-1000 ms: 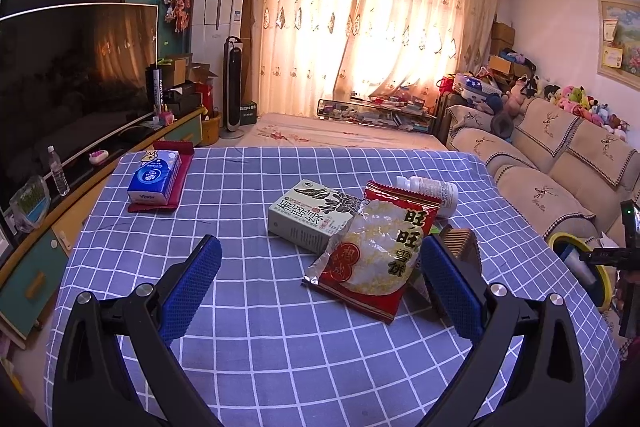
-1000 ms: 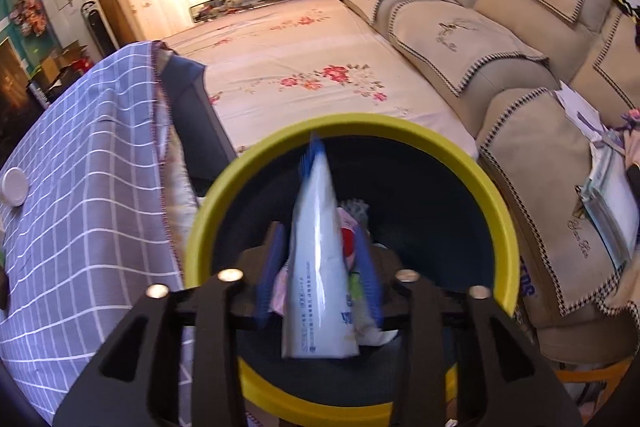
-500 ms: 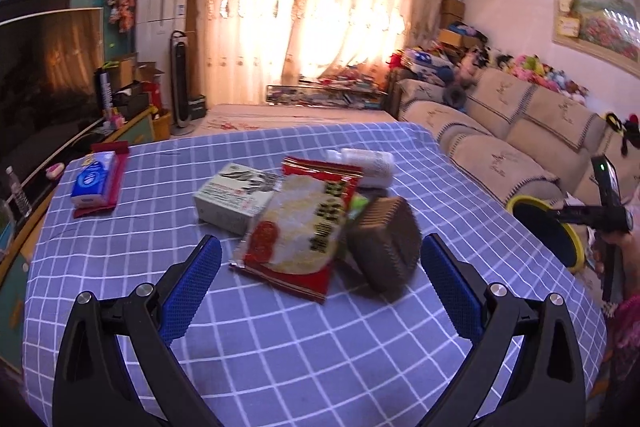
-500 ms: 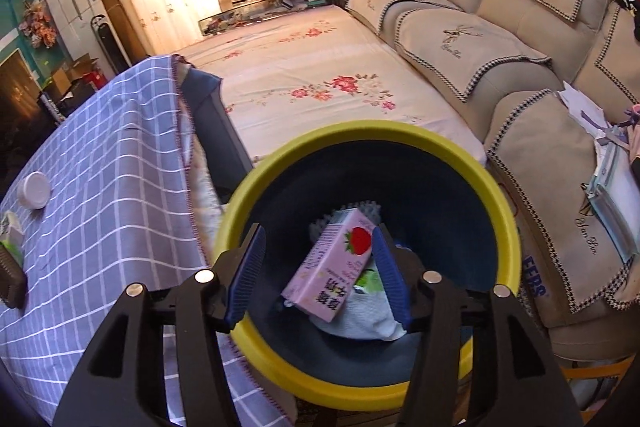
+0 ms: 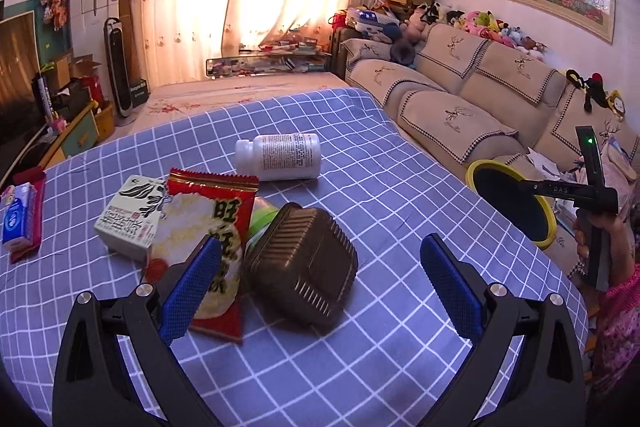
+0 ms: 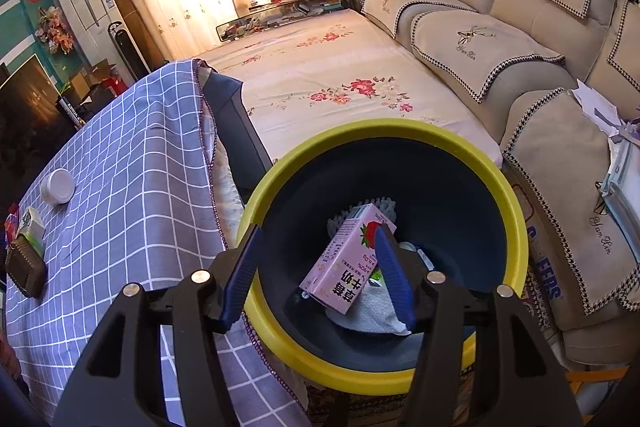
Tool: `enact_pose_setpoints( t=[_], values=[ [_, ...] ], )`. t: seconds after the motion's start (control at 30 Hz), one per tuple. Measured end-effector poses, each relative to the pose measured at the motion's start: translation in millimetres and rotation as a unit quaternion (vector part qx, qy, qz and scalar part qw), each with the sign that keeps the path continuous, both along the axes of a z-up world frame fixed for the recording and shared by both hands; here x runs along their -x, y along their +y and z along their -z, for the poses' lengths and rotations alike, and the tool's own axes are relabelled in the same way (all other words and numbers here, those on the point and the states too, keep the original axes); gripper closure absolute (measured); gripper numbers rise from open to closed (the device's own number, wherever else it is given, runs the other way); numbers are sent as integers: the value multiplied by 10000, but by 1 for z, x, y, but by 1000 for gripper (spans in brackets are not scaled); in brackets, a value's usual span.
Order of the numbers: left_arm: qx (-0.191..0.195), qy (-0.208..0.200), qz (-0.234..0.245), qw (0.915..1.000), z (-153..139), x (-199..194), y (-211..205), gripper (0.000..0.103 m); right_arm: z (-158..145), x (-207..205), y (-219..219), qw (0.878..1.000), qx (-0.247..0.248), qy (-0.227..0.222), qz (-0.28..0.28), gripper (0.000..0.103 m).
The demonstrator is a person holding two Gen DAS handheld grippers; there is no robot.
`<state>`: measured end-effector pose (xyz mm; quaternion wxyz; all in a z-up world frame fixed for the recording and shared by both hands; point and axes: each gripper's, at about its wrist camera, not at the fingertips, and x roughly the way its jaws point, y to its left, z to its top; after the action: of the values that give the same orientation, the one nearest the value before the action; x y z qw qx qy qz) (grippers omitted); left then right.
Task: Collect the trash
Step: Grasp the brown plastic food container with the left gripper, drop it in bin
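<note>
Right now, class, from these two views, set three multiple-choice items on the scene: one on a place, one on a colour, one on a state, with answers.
1. Where is the pink milk carton?
A. on the table
B. inside the bin
C. on the sofa

2. What colour is the rim of the bin?
A. yellow
B. red
C. white

3. How is the white bottle placed on the table?
A. upright
B. lying on its side
C. held in the fingers

Answers:
1 B, it rests on white paper in the bin's dark interior.
2 A, a yellow ring tops the dark inside.
3 B, its cap points sideways on the checked cloth.
</note>
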<state>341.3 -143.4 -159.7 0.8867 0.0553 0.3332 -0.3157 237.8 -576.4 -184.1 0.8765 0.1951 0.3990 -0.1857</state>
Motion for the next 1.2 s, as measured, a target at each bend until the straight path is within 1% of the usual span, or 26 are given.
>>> enact_pose_setpoints(
  t=[0.17,0.33,0.47,0.6,0.67,0.73,0.83,0.97,1.03,1.1,1.2],
  values=[
    [-61,104,159,9998,3,-13,-11,5,2,0,-3,10000,-48,-4,9,47],
    [-168,169,348,9991,7,-12,-26,5,4,1,-3,10000,-92,-30,-16,46],
    [-154,173,628,9978,3,3,-40,5,3,3,-4,9999,-112,-71,-24,46],
    [-161,59,1076,9940,-6,29,-53,5,2,6,-7,9998,-142,-108,-14,45],
    [-83,101,1262,9919,-10,37,-55,5,2,7,-7,9998,-146,-117,-17,45],
    [-28,158,1351,9907,-13,41,-55,5,2,8,-8,9998,-155,-126,-7,44],
    [-213,63,1303,9912,-11,42,-54,5,3,10,-9,9997,-195,-136,7,44],
    [-375,118,1268,9911,-2,38,-53,5,6,10,-9,9997,-236,-110,-5,44],
    [-419,170,1375,9895,3,39,-54,6,7,9,-9,9996,-247,-99,-16,44],
    [-463,278,1573,9861,7,44,-57,6,8,8,-9,9996,-251,-85,-25,44],
    [-669,298,1669,9832,13,48,-62,6,9,7,-9,9996,-265,-74,-39,43]
  ],
)
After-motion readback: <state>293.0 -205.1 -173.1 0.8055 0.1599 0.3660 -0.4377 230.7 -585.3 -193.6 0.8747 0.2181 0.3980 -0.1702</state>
